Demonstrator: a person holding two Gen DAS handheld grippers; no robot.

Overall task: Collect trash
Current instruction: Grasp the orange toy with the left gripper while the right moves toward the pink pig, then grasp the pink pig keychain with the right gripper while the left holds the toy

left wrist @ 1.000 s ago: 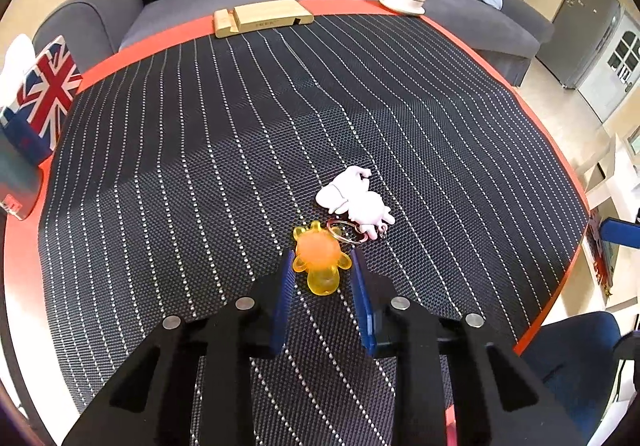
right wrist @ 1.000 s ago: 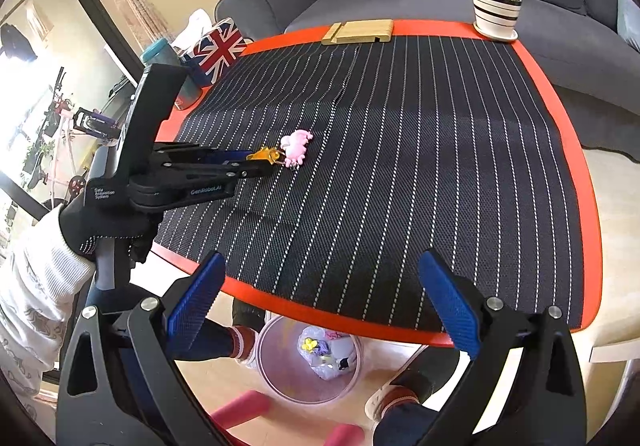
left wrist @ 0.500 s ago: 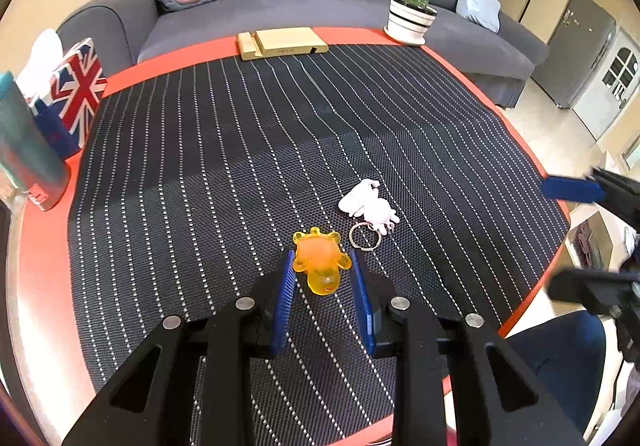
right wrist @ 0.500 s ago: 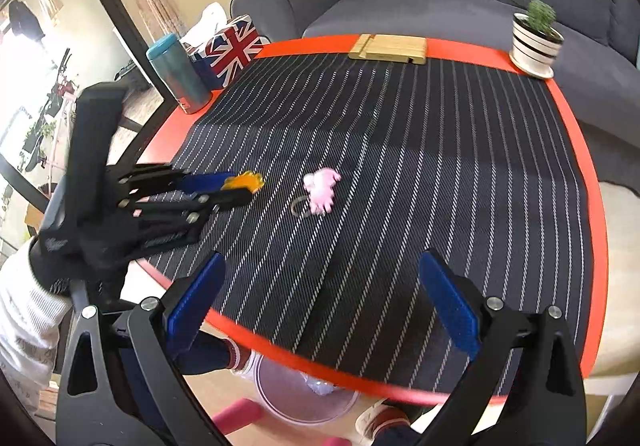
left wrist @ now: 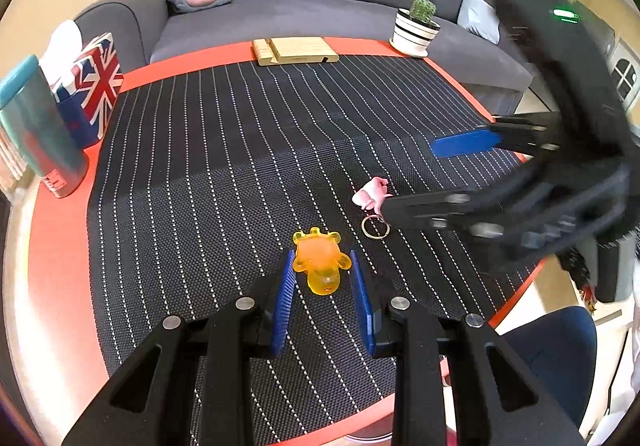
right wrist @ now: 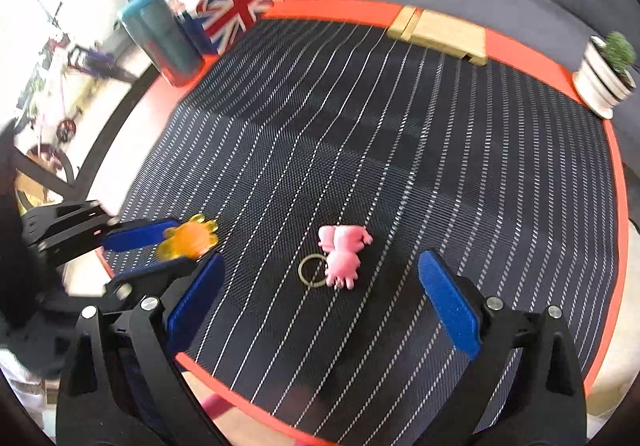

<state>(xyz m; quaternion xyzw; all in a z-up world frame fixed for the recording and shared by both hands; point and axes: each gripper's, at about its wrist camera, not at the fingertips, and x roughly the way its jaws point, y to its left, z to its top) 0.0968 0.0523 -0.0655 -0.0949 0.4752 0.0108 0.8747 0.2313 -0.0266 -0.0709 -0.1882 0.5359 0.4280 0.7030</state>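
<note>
The orange toy [left wrist: 320, 264] sits clamped between the pads of the left gripper [left wrist: 322, 278], lifted just clear of the striped mat [left wrist: 240, 166]; a second ago it hung lower and nearer the pink keychain figure [left wrist: 372, 192]. The right gripper [left wrist: 416, 178] has since swung in over that figure, so a second pickup looks imminent.

From the right wrist, the pink figure lies flat on the mat ahead of the wide-open, empty fingers [right wrist: 448, 300], roughly midway between them, though blur makes its height hard to judge.

orange toy [left wrist: 320, 261] lifted; pink pig keychain [right wrist: 343, 255] flat on mat
</note>
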